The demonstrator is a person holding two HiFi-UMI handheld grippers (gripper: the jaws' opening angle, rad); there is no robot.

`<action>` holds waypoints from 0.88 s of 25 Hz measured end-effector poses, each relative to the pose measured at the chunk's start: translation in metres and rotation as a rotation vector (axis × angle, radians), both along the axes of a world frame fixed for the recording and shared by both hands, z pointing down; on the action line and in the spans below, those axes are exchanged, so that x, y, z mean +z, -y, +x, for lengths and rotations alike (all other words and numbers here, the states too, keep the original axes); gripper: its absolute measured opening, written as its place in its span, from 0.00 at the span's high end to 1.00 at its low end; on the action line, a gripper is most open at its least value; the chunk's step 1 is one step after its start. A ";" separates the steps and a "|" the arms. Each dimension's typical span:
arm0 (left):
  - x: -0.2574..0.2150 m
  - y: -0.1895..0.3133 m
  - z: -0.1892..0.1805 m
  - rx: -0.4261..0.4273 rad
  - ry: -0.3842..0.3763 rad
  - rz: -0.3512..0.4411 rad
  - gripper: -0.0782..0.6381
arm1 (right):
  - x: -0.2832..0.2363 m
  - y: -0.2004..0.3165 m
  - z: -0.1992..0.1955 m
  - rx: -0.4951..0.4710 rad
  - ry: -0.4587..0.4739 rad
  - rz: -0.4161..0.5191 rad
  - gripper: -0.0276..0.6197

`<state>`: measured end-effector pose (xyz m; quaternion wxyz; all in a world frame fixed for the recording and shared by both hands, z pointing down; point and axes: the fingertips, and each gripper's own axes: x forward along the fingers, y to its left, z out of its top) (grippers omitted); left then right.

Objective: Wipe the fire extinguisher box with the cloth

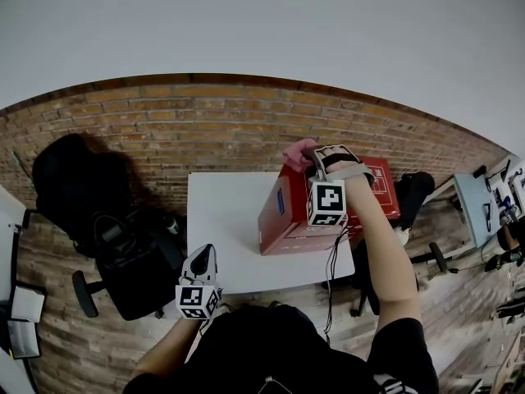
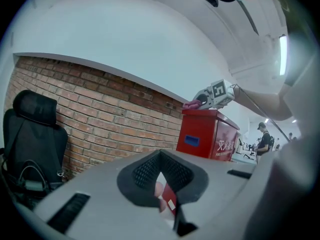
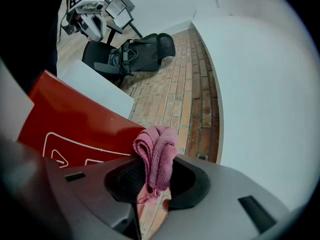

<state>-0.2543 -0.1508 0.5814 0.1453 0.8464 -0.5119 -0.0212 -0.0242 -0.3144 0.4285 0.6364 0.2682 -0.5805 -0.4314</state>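
The red fire extinguisher box (image 1: 295, 216) stands on the right part of a white table (image 1: 225, 220). My right gripper (image 1: 316, 156) is over the box's far top edge, shut on a folded pink cloth (image 1: 297, 152) that touches that edge. In the right gripper view the cloth (image 3: 156, 151) sticks up between the jaws of the right gripper (image 3: 152, 171), with the box's red face (image 3: 75, 129) to the left. My left gripper (image 1: 201, 258) hovers at the table's near left edge, shut and holding nothing. From the left gripper view the box (image 2: 207, 134) and cloth (image 2: 191, 104) show ahead.
A black office chair (image 1: 82, 195) with a bag and cables stands left of the table on the brick-pattern floor (image 1: 246, 130). Desks with equipment (image 1: 480, 203) are at the far right. A person (image 2: 263, 139) stands in the distance. A white wall rises beyond the floor.
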 end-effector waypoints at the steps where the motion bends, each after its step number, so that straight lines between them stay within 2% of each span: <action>1: 0.000 -0.001 0.003 0.000 0.000 -0.001 0.87 | 0.001 -0.002 0.000 -0.007 0.002 -0.004 0.79; 10: 0.001 -0.005 0.017 -0.030 -0.001 -0.013 0.87 | 0.004 -0.030 -0.011 -0.119 0.015 -0.054 0.79; 22: 0.002 -0.009 0.025 -0.099 0.011 -0.032 0.87 | 0.005 -0.032 0.005 -0.222 0.009 -0.062 0.79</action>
